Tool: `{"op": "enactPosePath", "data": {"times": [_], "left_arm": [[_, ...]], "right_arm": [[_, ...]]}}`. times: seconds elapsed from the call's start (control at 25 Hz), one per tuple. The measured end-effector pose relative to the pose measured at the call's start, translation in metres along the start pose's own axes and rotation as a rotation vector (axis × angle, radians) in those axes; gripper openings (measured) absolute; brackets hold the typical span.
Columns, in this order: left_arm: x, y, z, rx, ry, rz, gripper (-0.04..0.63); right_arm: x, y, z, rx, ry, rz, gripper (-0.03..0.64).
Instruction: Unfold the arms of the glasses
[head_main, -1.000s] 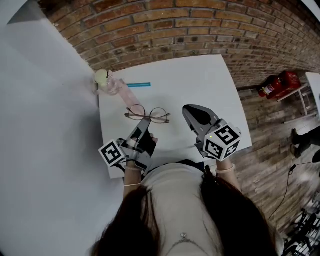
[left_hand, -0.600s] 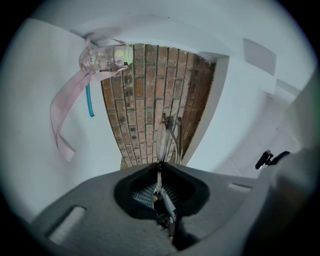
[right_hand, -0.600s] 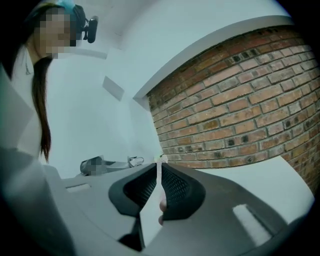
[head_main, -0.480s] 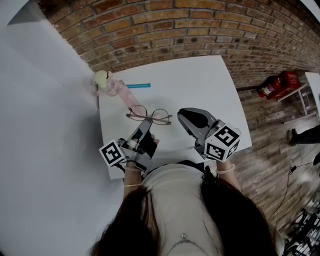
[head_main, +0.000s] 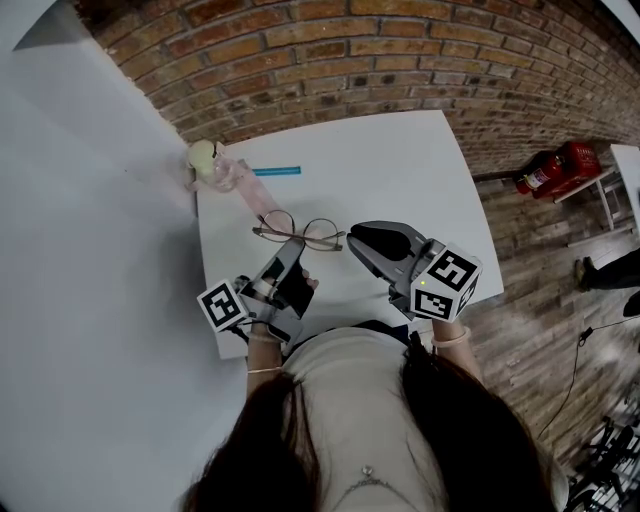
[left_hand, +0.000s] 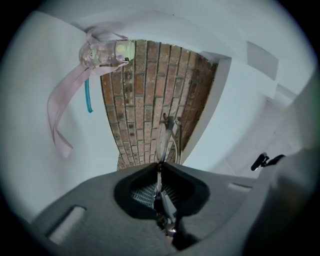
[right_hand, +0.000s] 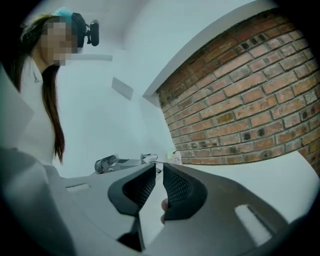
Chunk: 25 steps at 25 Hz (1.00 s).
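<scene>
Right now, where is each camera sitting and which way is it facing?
Head view: on the head, facing steeply down at the table; hair, chest show.
Left gripper view: on the left gripper, facing the brick wall; jaws shut on the glasses.
Right gripper view: on the right gripper, jaws apart, facing the person's hair.
Shared: glasses, first two.

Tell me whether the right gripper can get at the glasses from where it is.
Probably yes. The right gripper, jaws slightly apart and empty, sits just beside the glasses, with only bare table between; the left gripper holds them.
</scene>
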<state>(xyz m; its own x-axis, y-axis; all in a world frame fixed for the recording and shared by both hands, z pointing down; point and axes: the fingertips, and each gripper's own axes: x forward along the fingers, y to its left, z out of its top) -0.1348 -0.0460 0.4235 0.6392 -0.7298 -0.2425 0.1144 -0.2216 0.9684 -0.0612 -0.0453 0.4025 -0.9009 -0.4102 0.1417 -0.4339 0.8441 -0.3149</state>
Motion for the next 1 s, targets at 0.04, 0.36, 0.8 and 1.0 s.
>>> {"op": "enactPosePath", "data": {"times": [0.04, 0.36, 0.8, 1.0], "left_arm": [[0.000, 0.000, 0.000, 0.000, 0.004, -0.002, 0.021], [0.001, -0.003, -0.006, -0.019, 0.046, -0.033, 0.021], [-0.001, -0.004, -0.007, -0.024, 0.061, -0.041, 0.021], [0.000, -0.005, -0.008, -0.018, 0.070, -0.033, 0.021]], "right_arm": [[0.001, 0.000, -0.001, 0.002, 0.002, 0.007, 0.041], [0.002, 0.009, -0.003, 0.022, 0.026, 0.061, 0.051], [0.000, 0.015, 0.000, 0.022, 0.014, 0.085, 0.043], [-0.002, 0.018, 0.008, 0.007, 0.000, 0.072, 0.043]]}}
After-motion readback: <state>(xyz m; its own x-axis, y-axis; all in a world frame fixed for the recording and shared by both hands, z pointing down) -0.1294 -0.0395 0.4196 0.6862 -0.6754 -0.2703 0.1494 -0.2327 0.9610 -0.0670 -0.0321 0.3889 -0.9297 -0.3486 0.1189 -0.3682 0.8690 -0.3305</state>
